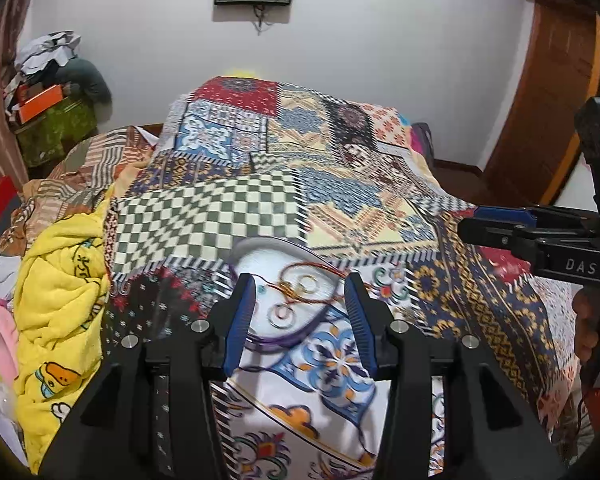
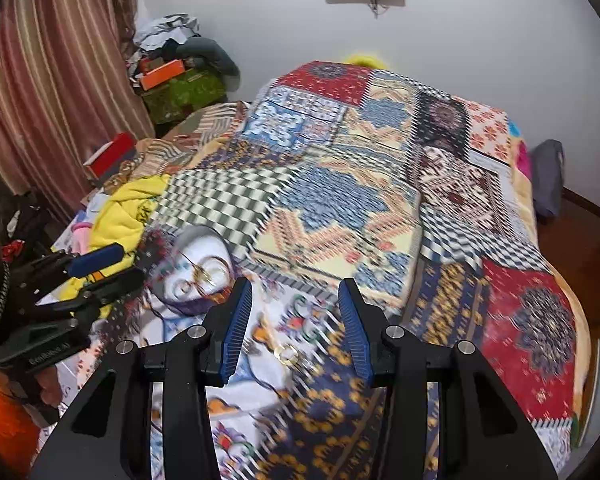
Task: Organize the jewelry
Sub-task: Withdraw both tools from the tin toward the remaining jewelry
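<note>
A white plate (image 1: 260,258) lies on the patchwork bedspread and holds several gold rings and a thin chain (image 1: 296,286). My left gripper (image 1: 300,308) is open, just in front of the plate, with its jaws either side of the jewelry. The plate also shows in the right wrist view (image 2: 192,248), blurred. A single gold ring (image 2: 286,354) lies on the bedspread between the jaws of my open right gripper (image 2: 296,320). The right gripper shows at the right edge of the left wrist view (image 1: 496,226); the left gripper shows at the left of the right wrist view (image 2: 100,268).
A patchwork bedspread (image 1: 340,184) covers the bed. A yellow blanket (image 1: 60,288) is bunched on the left. A red box (image 2: 112,152) lies by the striped curtain (image 2: 52,80). Clutter sits on a green stand (image 1: 56,128). A wooden door (image 1: 552,92) is at the right.
</note>
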{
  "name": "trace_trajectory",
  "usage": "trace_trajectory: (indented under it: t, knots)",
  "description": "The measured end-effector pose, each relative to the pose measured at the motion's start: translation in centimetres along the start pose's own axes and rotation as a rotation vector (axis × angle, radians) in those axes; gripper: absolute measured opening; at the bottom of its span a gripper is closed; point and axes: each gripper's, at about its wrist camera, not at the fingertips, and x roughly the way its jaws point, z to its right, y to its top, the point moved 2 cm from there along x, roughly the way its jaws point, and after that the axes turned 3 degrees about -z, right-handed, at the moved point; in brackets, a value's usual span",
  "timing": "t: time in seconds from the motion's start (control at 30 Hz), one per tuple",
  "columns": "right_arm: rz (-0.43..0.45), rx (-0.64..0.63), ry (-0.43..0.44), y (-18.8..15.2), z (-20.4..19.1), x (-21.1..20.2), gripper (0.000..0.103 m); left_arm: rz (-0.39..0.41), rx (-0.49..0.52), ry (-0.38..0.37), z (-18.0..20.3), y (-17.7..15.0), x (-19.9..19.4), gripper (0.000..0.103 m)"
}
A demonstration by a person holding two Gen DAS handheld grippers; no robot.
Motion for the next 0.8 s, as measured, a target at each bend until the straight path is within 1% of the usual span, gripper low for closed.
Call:
trace_trajectory:
  t: [0.23,0.43,0.6,0.8]
  knots:
    - [-0.027,0.029,-0.03,-2.4,1.7,-0.8,0.041,-0.057,0.024,-0.037,2.4,-1.4,0.9,0.045]
    - [-0.082,0.057,-0.036,-4.7,3.2,0.0,0.041,-0.116,0.038,-0.064,4.2,-2.9,2.6,0.045]
    - [-0.12,0.071,-0.017,-6.0,3.5,1.0,0.041,-0.176,0.064,-0.087,5.6,-4.0,5.0,0.045]
    - [-0.151,0.065,0.014,-7.0,2.8,2.2,0.041,-0.228,0.08,-0.105,6.1,-4.1,7.9,0.045]
